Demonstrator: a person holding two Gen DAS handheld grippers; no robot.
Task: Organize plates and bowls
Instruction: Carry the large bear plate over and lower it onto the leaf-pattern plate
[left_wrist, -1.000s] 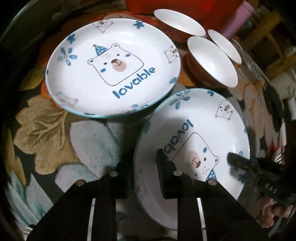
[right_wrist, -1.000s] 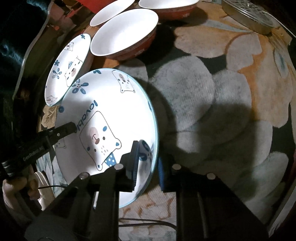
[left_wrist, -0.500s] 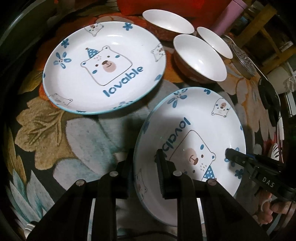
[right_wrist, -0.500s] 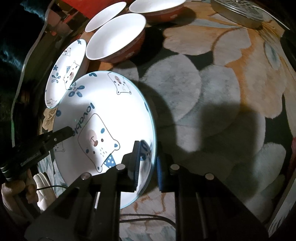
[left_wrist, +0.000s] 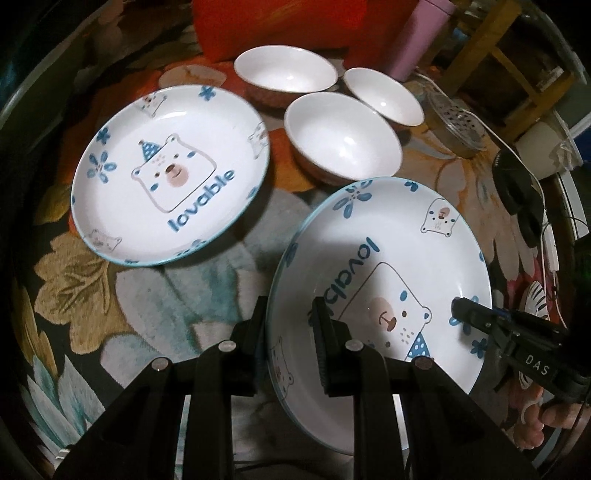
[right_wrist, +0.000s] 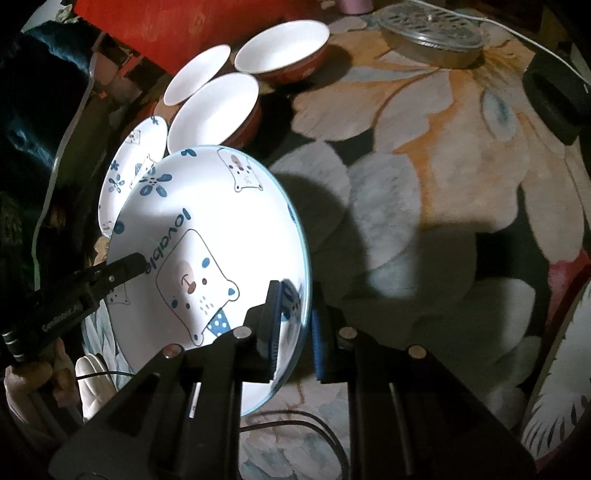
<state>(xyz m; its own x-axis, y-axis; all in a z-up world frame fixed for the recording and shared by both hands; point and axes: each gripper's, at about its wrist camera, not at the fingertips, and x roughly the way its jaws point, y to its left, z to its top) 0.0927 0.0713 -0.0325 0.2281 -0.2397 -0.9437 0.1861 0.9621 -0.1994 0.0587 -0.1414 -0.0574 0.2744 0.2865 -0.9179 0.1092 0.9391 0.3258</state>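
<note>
A white bear plate (left_wrist: 388, 266) lettered "lovable" hangs tilted above the flowered cloth, gripped from both sides. My left gripper (left_wrist: 288, 321) is shut on its left rim, one finger inside and one outside. The right gripper (right_wrist: 295, 306) is shut on the opposite rim of the same plate (right_wrist: 207, 236). Each gripper also shows in the other's view, the right gripper (left_wrist: 480, 317) and the left gripper (right_wrist: 122, 269). A matching second plate (left_wrist: 170, 173) lies flat on the cloth to the left. Behind it stand three white bowls with red-brown outsides (left_wrist: 343, 136), (left_wrist: 286, 72), (left_wrist: 384, 96).
A red box (left_wrist: 280, 26) and a lilac cylinder (left_wrist: 417, 37) stand at the back. A round perforated metal lid (right_wrist: 432, 33) and a black ring-shaped object (right_wrist: 557, 96) lie at the far right. A thin cable (right_wrist: 295, 421) runs under the held plate.
Both grippers have risen with the bear plate between them. The second plate and the bowls now look smaller and lower in the left wrist view.
</note>
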